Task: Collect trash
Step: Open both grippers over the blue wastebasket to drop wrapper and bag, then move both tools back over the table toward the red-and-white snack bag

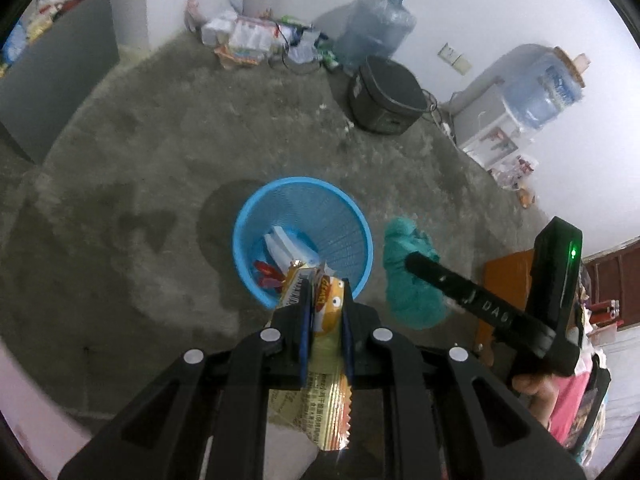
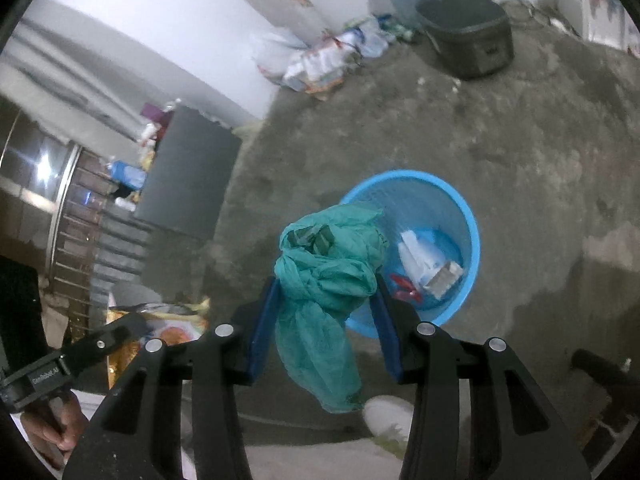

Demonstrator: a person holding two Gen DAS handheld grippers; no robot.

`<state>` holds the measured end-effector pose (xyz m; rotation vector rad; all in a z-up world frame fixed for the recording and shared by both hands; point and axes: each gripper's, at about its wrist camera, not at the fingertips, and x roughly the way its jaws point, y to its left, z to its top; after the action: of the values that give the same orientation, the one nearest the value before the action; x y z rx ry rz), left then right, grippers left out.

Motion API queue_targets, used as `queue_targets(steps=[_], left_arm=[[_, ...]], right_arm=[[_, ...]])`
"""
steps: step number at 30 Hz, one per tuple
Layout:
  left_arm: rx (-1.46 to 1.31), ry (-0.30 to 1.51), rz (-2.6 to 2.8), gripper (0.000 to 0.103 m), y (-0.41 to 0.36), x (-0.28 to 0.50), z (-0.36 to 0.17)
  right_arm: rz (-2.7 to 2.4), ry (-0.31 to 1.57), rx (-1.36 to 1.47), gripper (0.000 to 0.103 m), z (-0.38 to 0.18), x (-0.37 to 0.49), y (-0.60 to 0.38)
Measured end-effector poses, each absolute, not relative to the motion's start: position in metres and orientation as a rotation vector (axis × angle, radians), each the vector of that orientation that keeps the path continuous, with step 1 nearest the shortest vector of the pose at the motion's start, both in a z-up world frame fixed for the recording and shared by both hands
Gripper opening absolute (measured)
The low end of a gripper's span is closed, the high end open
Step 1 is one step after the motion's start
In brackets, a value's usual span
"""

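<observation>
A blue mesh waste basket [image 1: 344,216] stands on the concrete floor, with white packaging and a red scrap inside; it also shows in the right wrist view [image 2: 460,208]. My left gripper [image 1: 326,292] is shut on a yellow snack wrapper [image 1: 328,320] and holds it above the basket's near rim. My right gripper [image 2: 326,292] holds a crumpled green plastic bag [image 2: 328,272] between its blue pads, jaws wide around it, beside the basket's left rim. The bag also shows in the left wrist view [image 1: 408,276], right of the basket.
A dark rice cooker [image 1: 386,96] sits on the floor beyond the basket. Water jugs [image 1: 376,28] and a pile of litter [image 1: 256,40] line the far wall. A water dispenser [image 1: 500,120] stands at right, a dark cabinet [image 1: 52,80] at left.
</observation>
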<state>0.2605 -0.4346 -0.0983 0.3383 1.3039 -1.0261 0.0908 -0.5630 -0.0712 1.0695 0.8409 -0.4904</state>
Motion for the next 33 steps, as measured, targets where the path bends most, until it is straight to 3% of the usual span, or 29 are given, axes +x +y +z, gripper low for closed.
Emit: queue_targets(steps=[2,4,6,7,15,23,33], left_arm=[[0.344,1.314,-1.019,0.016,-0.452,0.264,-0.115],[0.340,1.325,-1.029,0.025,-0.467,0.268,-0.128],[0.332,1.322,-1.026,0.055,-0.480,0.272,-0.144],[0.332,1.317,-1.013,0.057,-0.484,0.273,-0.148],[0.268,1.288,-0.955,0.057,-0.473,0.283,-0.140],[0.232,1.154,-0.951,0.057,-0.398,0.286,-0.042],[0.002,0.829,-0.476,0.058,-0.114,0.251,0.132]], right_arm=[[-0.500,0.851,1.076,0.045,-0.081,0.096,-0.572],[-0.524,0.872,1.080,0.048,-0.095,0.104,-0.585],[-0.548,0.880,1.092,0.068,-0.107,0.106,-0.596],[-0.588,0.899,1.091,0.069,-0.112,0.108,-0.600],[-0.645,0.866,1.072,0.072,-0.093,0.085,-0.598],[-0.528,0.833,0.996,0.072,-0.046,0.081,-0.560],[-0.104,0.755,0.810,0.072,0.042,0.116,-0.476]])
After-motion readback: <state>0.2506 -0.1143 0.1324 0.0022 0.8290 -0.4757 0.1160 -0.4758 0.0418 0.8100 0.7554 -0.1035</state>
